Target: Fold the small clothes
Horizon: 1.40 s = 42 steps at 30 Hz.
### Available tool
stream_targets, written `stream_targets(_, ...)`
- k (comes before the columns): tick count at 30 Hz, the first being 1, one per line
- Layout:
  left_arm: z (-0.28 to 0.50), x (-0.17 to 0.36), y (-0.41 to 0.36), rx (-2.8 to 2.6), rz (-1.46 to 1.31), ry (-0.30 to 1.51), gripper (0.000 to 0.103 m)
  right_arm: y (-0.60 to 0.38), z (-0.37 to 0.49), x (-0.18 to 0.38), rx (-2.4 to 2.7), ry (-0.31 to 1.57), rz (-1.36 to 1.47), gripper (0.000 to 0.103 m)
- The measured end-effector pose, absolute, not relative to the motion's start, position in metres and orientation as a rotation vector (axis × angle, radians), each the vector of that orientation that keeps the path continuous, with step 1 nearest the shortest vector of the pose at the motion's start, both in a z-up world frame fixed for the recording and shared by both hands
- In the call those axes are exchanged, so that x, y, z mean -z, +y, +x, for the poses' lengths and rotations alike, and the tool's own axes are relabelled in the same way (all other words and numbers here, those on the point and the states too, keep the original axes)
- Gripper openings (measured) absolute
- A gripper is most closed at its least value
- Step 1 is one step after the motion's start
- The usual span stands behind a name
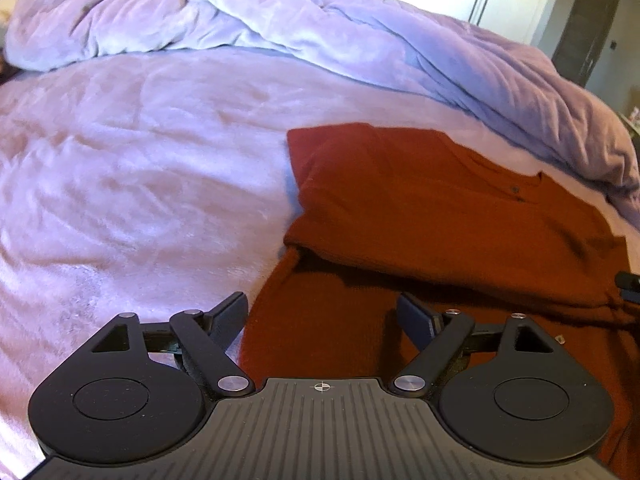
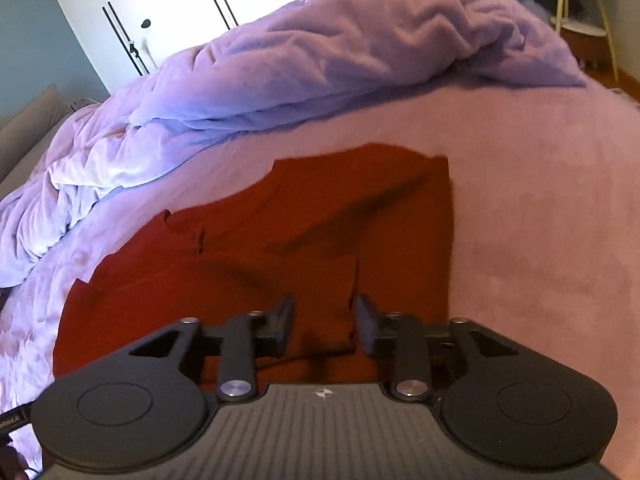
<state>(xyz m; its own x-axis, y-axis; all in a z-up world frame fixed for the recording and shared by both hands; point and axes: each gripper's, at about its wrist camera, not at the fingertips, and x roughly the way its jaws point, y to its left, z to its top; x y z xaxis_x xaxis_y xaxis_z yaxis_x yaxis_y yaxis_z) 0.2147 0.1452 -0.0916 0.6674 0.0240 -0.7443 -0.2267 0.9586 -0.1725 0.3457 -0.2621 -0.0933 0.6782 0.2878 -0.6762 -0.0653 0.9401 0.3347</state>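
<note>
A rust-red buttoned shirt (image 1: pixel 420 208) lies partly folded on the bed, its upper half doubled over the lower. In the left wrist view my left gripper (image 1: pixel 322 304) hovers over the shirt's near left edge, jaws wide apart and nothing between them. In the right wrist view the shirt (image 2: pixel 320 220) fills the middle, with a folded flap edge running toward the right finger. My right gripper (image 2: pixel 324 308) sits low over the shirt's near part, jaws partly apart; the pads do not press the cloth.
A crumpled lilac duvet (image 1: pixel 240 20) is heaped along the far side of the bed (image 2: pixel 320 60). A pink fleece cover (image 1: pixel 120 160) spreads left of the shirt and to its right (image 2: pixel 540 220). White wardrobe doors (image 2: pixel 180 0) and a small side table (image 2: pixel 580 20) stand beyond.
</note>
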Motion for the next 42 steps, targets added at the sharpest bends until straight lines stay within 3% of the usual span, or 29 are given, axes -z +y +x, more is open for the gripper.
stream_targets(6, 0.22, 0.094, 0.145, -0.161, -0.263, 0.854, 0.088, -0.24, 0.349, 0.109, -0.262, 0.84, 0.23, 0.036)
stream_targets(7, 0.22, 0.094, 0.145, -0.161, -0.265, 0.853, 0.089, -0.235, 0.352, 0.109, -0.252, 0.84, 0.209, 0.029)
stream_targets(8, 0.22, 0.093, 0.145, -0.163, -0.263, 0.853, 0.089, -0.23, 0.353, 0.108, -0.247, 0.839, 0.195, 0.008)
stream_targets(9, 0.221, 0.094, 0.145, -0.165, -0.26, 0.855, 0.089, -0.227, 0.354, 0.107, -0.252, 0.841, 0.187, 0.0)
stream_targets(17, 0.222, 0.095, 0.145, -0.174, -0.261, 0.854, 0.091, -0.242, 0.337, 0.081, -0.13, 0.716, 0.103, 0.0)
stream_targets(21, 0.221, 0.095, 0.143, -0.172, -0.259, 0.857, 0.091, -0.272, 0.345, 0.093, -0.178, 0.842, 0.324, 0.014)
stream_targets(23, 0.22, 0.095, 0.144, -0.165, -0.25, 0.857, 0.092, -0.268, 0.343, 0.098, -0.194, 0.86, 0.297, 0.028)
stream_targets(28, 0.22, 0.096, 0.146, -0.173, -0.258, 0.858, 0.094, -0.262, 0.347, 0.108, -0.226, 0.87, 0.304, 0.036)
stream_targets(30, 0.22, 0.096, 0.146, -0.178, -0.262, 0.858, 0.094, -0.258, 0.351, 0.11, -0.227, 0.869, 0.298, 0.035)
stream_targets(31, 0.22, 0.096, 0.146, -0.18, -0.261, 0.858, 0.094, -0.254, 0.352, 0.11, -0.224, 0.867, 0.287, 0.029)
stream_targets(32, 0.219, 0.095, 0.145, -0.181, -0.26, 0.859, 0.094, -0.251, 0.352, 0.11, -0.219, 0.861, 0.27, 0.006)
stream_targets(42, 0.213, 0.068, 0.148, -0.213, -0.221, 0.779, 0.094, -0.244, 0.333, 0.084, -0.052, 0.653, -0.062, 0.004)
